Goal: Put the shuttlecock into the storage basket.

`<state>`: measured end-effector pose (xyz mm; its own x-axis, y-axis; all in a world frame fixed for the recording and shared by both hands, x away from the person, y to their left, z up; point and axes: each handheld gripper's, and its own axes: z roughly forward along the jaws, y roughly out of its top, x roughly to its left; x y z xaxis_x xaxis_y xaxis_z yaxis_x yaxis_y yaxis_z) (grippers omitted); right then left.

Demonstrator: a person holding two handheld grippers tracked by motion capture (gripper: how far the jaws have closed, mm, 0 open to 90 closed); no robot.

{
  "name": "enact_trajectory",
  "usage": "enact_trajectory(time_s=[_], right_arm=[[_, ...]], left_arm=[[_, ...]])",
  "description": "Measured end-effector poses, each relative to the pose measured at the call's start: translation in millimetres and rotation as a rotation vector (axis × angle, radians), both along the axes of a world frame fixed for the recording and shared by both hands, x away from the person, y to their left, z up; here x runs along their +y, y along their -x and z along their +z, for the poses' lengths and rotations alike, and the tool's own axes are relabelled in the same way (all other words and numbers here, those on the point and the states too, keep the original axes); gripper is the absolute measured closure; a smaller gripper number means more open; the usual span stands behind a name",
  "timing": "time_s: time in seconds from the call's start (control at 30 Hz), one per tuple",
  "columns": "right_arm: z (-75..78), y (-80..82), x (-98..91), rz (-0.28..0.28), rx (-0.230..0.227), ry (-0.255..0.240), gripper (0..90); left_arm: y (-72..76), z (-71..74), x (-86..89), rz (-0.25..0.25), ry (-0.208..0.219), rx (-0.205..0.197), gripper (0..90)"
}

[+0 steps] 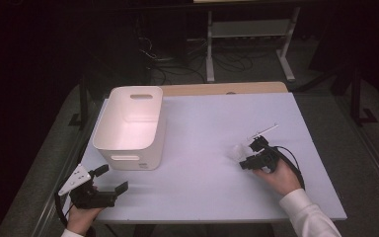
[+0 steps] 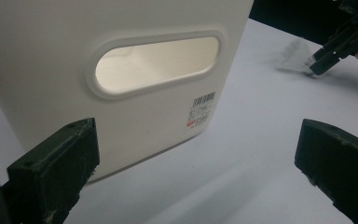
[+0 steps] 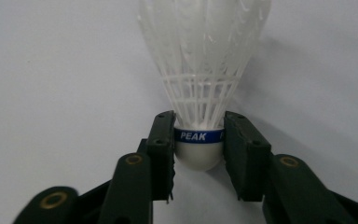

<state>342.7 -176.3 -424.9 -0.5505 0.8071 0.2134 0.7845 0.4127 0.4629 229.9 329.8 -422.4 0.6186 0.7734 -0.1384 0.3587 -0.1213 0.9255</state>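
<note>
On the right half of the pale tabletop (image 1: 202,148), the right gripper (image 3: 198,140) has its jaws closed on the cork base of a white feathered shuttlecock (image 3: 200,70) lying there. Dropping it into the white plastic bin (image 1: 128,126) seems the remaining step; bare surface lies between. Near left, the left gripper (image 1: 111,180) hangs wide open, empty

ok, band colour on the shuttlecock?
Blue with white "PEAK" lettering on the shuttlecock; clearest in the right gripper view.
</note>
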Motion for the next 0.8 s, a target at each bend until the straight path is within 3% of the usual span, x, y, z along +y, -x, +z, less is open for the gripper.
enact_trajectory(time_s=[0.33,0.8], right_arm=[[7.0,-3.3,-5.7,-0.012,0.000,-0.042,63.4],[28.8,-8.0,-5.2,0.028,-0.022,-0.093,63.4]], left_arm=[[0.0,0.0,0.0,0.001,-0.001,0.001,0.0],[-0.2,-0.3,-0.2,0.005,0.003,0.006,0.0]])
